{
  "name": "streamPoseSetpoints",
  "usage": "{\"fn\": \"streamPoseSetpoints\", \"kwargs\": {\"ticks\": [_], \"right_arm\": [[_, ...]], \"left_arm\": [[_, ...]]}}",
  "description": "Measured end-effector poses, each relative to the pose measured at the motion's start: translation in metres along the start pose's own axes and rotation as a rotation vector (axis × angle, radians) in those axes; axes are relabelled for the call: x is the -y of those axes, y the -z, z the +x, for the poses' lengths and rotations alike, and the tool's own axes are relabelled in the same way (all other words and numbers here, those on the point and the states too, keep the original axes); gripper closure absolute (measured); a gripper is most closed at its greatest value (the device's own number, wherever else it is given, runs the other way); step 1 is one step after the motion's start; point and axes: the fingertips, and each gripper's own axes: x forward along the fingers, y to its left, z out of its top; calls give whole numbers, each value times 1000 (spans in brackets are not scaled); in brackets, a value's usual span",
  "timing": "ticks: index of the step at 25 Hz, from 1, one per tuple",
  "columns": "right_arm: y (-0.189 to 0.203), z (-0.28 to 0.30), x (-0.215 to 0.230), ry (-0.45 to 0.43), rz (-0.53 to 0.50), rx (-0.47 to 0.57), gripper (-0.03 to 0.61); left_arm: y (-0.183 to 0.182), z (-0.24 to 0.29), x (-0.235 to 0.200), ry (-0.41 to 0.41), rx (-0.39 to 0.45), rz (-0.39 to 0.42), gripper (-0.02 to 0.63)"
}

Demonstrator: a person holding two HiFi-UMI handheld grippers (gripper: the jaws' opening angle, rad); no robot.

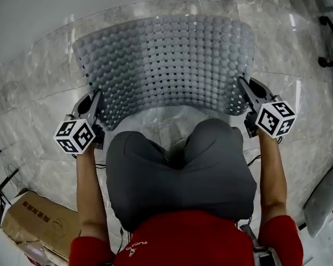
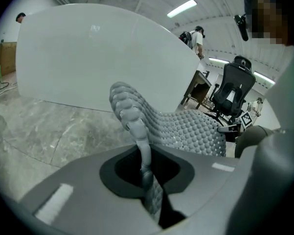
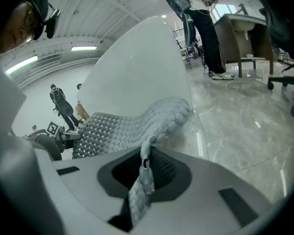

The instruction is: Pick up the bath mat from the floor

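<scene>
L gripper (image 1: 97, 102) and R gripper (image 1: 245, 91) both nipped shut on the bath mat (image 1: 166, 60), one side edge per jaw pair, mat slung between them; cardboard box (image 1: 39, 220) back behind L jaws, red print unreadable.

Grey marble floor (image 1: 39, 82) tiles are gleaming under ceiling strip lights (image 2: 186, 7). A cardboard box (image 1: 39, 220) is lying on them; a black office chair (image 2: 232, 89) and a desk (image 3: 244, 28) are standing farther off.
</scene>
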Motion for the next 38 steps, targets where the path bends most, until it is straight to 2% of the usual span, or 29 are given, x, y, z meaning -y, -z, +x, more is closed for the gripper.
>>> {"fn": "streamPoseSetpoints", "kwargs": {"ticks": [6, 13, 21, 29, 32, 36, 38], "right_arm": [[-50, -24, -24, 6, -43, 120, 540], [-107, -63, -54, 14, -76, 206, 540], [-168, -106, -89, 14, -77, 250, 540], [-228, -151, -124, 7, -51, 291, 541], [-227, -146, -135, 1, -53, 312, 541], [-206, -134, -125, 61, -119, 286, 541], [-210, -144, -119, 86, -145, 275, 541]], "left_arm": [[-50, -26, 17, 12, 118, 29, 571], [-110, -74, 41, 22, 227, 70, 572], [-164, -130, 72, -12, 280, 92, 572], [-217, -191, 96, -21, 309, 71, 574], [-213, -196, 90, -15, 326, 61, 574], [-165, -156, 76, 45, 358, -11, 574], [-159, -147, 83, 68, 371, -35, 574]]}}
